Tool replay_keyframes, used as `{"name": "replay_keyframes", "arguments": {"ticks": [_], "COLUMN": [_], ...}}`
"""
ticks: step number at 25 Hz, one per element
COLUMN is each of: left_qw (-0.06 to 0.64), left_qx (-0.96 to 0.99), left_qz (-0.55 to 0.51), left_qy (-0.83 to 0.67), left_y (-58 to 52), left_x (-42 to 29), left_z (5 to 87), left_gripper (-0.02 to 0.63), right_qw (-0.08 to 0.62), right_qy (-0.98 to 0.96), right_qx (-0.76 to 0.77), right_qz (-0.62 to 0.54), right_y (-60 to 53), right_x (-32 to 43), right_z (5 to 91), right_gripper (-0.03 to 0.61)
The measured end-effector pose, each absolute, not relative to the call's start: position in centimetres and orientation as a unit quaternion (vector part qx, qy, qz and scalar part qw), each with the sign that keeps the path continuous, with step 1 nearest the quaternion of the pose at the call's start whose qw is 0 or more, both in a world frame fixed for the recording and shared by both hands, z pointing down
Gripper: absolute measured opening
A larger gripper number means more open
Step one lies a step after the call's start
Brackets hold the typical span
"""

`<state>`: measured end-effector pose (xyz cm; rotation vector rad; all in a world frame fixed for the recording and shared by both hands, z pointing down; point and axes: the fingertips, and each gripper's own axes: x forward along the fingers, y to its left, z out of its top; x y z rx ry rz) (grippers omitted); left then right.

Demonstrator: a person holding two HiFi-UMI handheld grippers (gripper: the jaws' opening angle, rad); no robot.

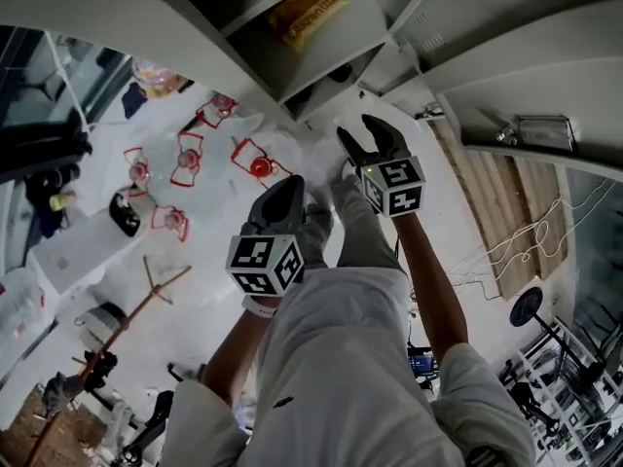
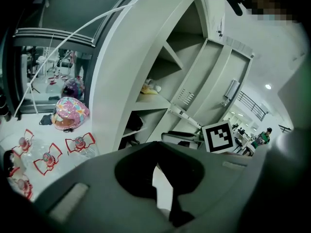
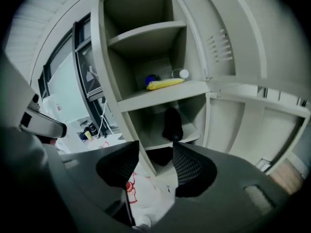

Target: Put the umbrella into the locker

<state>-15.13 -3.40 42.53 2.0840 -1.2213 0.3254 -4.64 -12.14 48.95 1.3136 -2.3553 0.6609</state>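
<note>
Umbrella (image 3: pixel 172 123) — shelved beyond right tongs (image 3: pixel 155 144).

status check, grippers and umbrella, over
Left gripper shut, empty. Right gripper open, empty. Dark bundle, likely the umbrella, on lower locker shelf. Locker door open.

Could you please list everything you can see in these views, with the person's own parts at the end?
locker: one, pale grey, door open, ahead of both grippers
umbrella: one, black, folded, on the locker's lower shelf
packet: one, yellow, on the middle shelf
bottle: one, clear with a white cap, behind the packet's right end
blue thing: one, behind the packet, too small to identify
red-edged items: at least five, red and white, on the white floor left of the locker
rounded thing: one, pink patterned, beyond those items
left gripper: grey, jaws together, nothing held
right gripper: grey, jaws apart, empty
trousers: pale, low in the head view
</note>
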Motion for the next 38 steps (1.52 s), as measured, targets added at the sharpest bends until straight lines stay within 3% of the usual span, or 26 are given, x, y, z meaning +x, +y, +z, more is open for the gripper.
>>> {"name": "replay_keyframes", "arguments": {"ticks": [5, 8, 11, 38], "left_qw": [0.335, 0.322, 0.315, 0.254], "left_qx": [0.807, 0.809, 0.807, 0.812], "left_qz": [0.112, 0.107, 0.101, 0.031], "left_qy": [-0.474, -0.480, -0.489, -0.525], "left_y": [-3.1, -2.9, -2.6, -0.4], "left_x": [-15.6, -16.4, -17.3, -22.3], "left_z": [41.2, 40.4, 39.7, 32.6], "left_gripper": [0.017, 0.016, 0.016, 0.015], "right_qw": [0.177, 0.174, 0.177, 0.145], "right_qy": [-0.840, -0.844, -0.845, -0.860], "right_qx": [0.468, 0.467, 0.467, 0.472], "right_qz": [0.211, 0.197, 0.191, 0.126], "right_y": [-10.2, -9.1, -8.5, -3.8], "right_x": [-4.7, -5.3, -5.7, -5.2], "right_z": [45.6, 43.9, 42.7, 31.9], "right_gripper": [0.102, 0.074, 0.002, 0.002]}}
